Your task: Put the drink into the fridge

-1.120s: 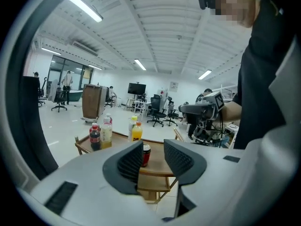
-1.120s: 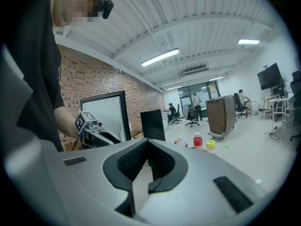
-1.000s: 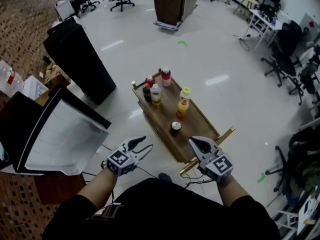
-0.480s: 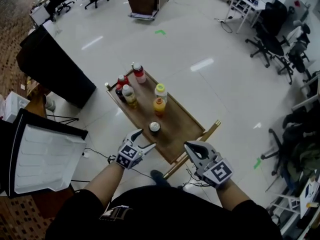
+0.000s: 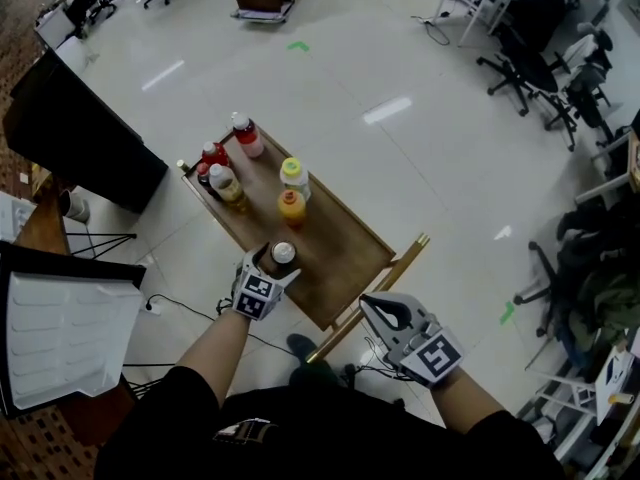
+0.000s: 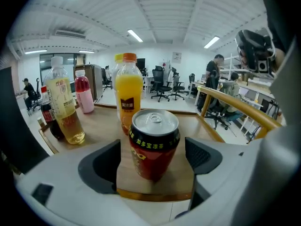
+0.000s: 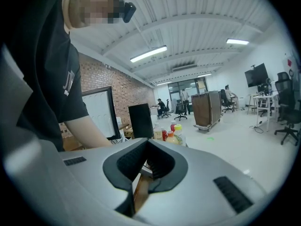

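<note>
A red drink can point(image 5: 283, 254) with a black rim stands near the front end of a wooden cart top point(image 5: 340, 248). My left gripper point(image 5: 272, 268) reaches round it. In the left gripper view the can point(image 6: 154, 144) stands between the two dark pads point(image 6: 101, 166), with a gap on each side, and the jaws are opening. My right gripper point(image 5: 378, 308) hangs off the cart's near right corner. In the right gripper view it point(image 7: 146, 144) is shut with nothing in it.
Further back on the cart stand an orange juice bottle point(image 5: 291, 206), a yellow-capped bottle point(image 5: 291, 173), a tea bottle point(image 5: 226, 184), a pink bottle point(image 5: 246, 134) and a dark red-capped bottle point(image 5: 208, 158). A black cabinet point(image 5: 80, 133) and a white panel point(image 5: 60, 333) stand left. Office chairs point(image 5: 520, 38) are far right.
My left gripper has gone forward from beside the cart to the can and its jaws have spread round it. The right gripper has stayed shut near the cart's corner.
</note>
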The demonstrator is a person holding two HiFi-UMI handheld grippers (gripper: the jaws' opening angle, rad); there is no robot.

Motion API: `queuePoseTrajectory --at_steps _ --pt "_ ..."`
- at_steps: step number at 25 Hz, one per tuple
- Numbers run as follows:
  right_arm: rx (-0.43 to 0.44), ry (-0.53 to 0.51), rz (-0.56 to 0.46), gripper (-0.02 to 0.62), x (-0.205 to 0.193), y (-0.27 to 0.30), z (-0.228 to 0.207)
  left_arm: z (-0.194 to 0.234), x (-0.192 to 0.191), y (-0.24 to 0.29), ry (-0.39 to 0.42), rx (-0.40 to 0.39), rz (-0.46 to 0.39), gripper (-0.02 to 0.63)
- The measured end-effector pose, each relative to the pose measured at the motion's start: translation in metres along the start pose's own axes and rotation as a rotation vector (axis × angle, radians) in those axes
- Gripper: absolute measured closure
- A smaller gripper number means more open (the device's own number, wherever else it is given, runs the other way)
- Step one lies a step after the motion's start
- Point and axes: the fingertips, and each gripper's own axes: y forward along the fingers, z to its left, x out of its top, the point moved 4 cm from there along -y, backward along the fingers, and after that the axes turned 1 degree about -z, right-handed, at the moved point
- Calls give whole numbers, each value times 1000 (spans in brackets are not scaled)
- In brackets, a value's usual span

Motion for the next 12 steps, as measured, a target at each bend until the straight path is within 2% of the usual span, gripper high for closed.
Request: queuePoseTrajectory --at_steps 4,9,12 --pt "-6 12 -4 578 -8 0 -8 2 2 12 -12 26 -25 181" --pt "-22 18 -17 578 -8 1 -19 5 7 18 33 28 -44 196" --pt "-29 13 -11 578 -8 1 -24 1 8 20 64 5 -46 248"
